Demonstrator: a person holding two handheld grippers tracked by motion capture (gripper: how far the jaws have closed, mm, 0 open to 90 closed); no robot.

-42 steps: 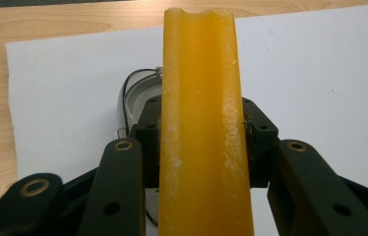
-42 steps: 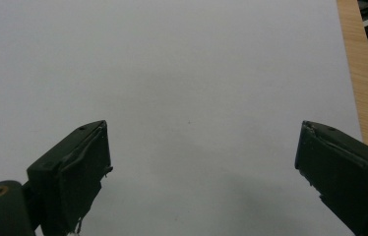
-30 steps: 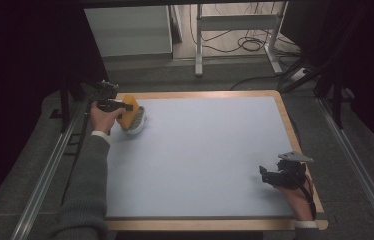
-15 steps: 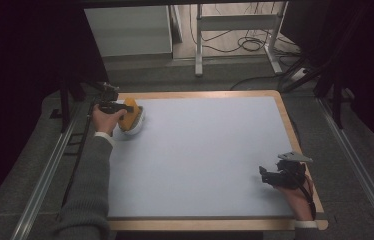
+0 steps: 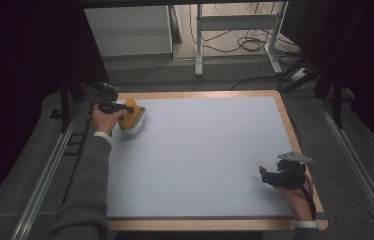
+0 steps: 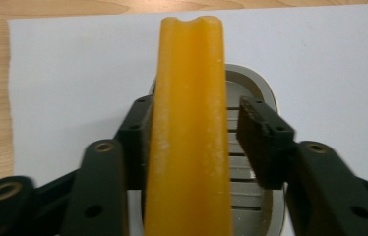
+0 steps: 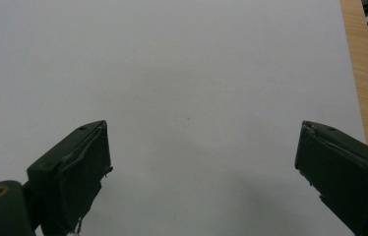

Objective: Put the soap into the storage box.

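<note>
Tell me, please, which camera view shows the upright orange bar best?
The left gripper view: the upright orange bar stands close up between open jaws, over a grey slotted dish. The high view shows it small and distant at the table's far left corner.

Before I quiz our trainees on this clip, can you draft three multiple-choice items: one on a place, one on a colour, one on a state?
1. Where on the table is the soap dish?
A. far left corner
B. centre
C. near right corner

2. What colour is the bar standing on the dish?
A. blue
B. orange
C. green

3. How do the right gripper jaws stand?
A. shut on the bar
B. shut on nothing
C. wide apart with nothing between them

Answers:
1 A, the high view shows the dish by the left gripper at the far left corner.
2 B, the left gripper view shows an orange bar.
3 C, the right gripper view shows bare white sheet between the jaws.
</note>
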